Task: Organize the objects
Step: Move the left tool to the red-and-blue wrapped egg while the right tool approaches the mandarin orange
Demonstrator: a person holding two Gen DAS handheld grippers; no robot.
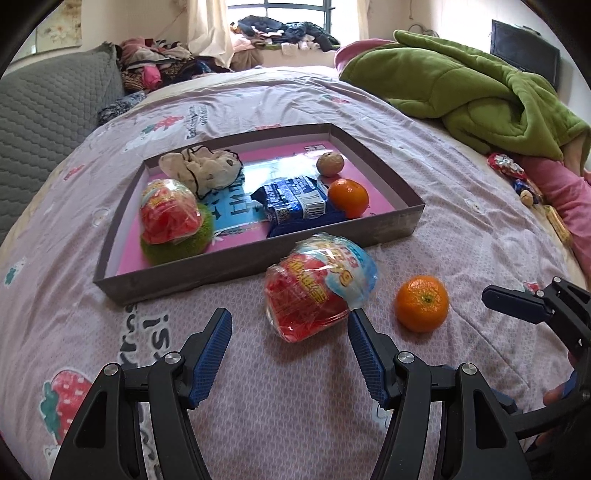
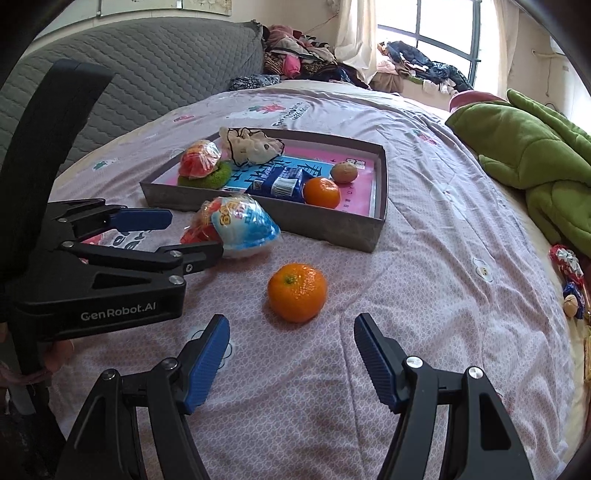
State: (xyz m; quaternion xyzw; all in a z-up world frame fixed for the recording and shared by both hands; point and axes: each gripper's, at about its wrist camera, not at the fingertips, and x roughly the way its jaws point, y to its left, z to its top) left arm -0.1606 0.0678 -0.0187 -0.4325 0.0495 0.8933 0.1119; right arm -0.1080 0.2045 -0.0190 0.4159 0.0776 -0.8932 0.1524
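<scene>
Hovering my left gripper (image 1: pixel 290 319) with jaws spread beside the snack bag (image 1: pixel 319 286) — right gripper (image 2: pixel 291 328), likewise agape, faces the tangerine (image 2: pixel 297 291) — nothing gripped.

The left gripper's (image 2: pixel 192 236) finger is hiding part of the snack bag (image 2: pixel 240 225) beside the tray (image 2: pixel 295 218).

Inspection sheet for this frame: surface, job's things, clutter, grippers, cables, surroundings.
Surface: bed quilt, patterned, wrinkled.
Job's things: tray holds several items; wrapped snack and orange lie on the quilt outside it.
Clutter: green blanket; small wrappers at the bed's edge.
Grippers: left gripper open by the snack; right gripper open near the orange.
Cables: nothing seen.
Surroundings: window, clothes pile.
</scene>
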